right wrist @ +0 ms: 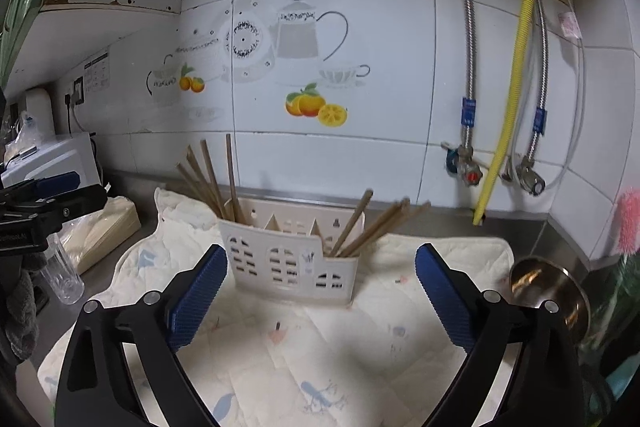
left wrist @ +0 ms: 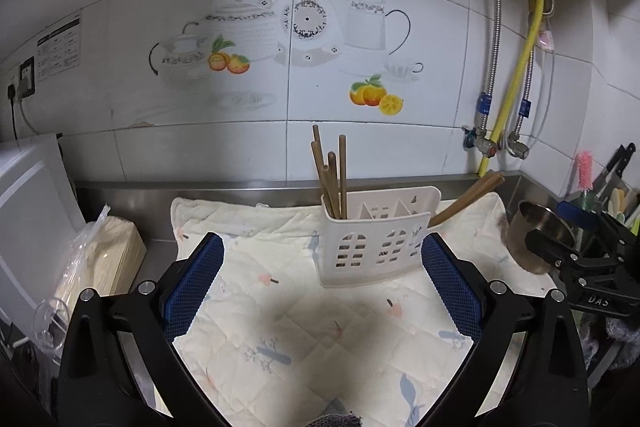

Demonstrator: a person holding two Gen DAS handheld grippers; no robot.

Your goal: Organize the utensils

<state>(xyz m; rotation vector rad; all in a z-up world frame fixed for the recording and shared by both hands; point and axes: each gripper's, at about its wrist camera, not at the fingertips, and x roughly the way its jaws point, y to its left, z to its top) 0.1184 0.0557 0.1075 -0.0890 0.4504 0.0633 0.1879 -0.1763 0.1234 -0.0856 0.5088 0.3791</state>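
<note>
Chopsticks (right wrist: 362, 223) — thin, stiff, light wooden rods, likely slippery — stand tilted in the end compartments of a perforated plastic caddy (right wrist: 290, 261) on the padded worktop; best pinched mid-shaft; left hand-held gripper (left wrist: 322, 259) and right hand-held gripper (right wrist: 320, 269) gape wide, empty.

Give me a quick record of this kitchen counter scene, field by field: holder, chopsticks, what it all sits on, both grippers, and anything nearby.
holder: white slotted caddy, upright on the cloth
chopsticks: one bunch in its left compartment, another bunch leaning out of the right one
surface: quilted printed cloth on a steel counter
left gripper: open, nothing between the fingers
right gripper: open, nothing between the fingers
nearby: metal cup lying at the cloth's right edge
</note>
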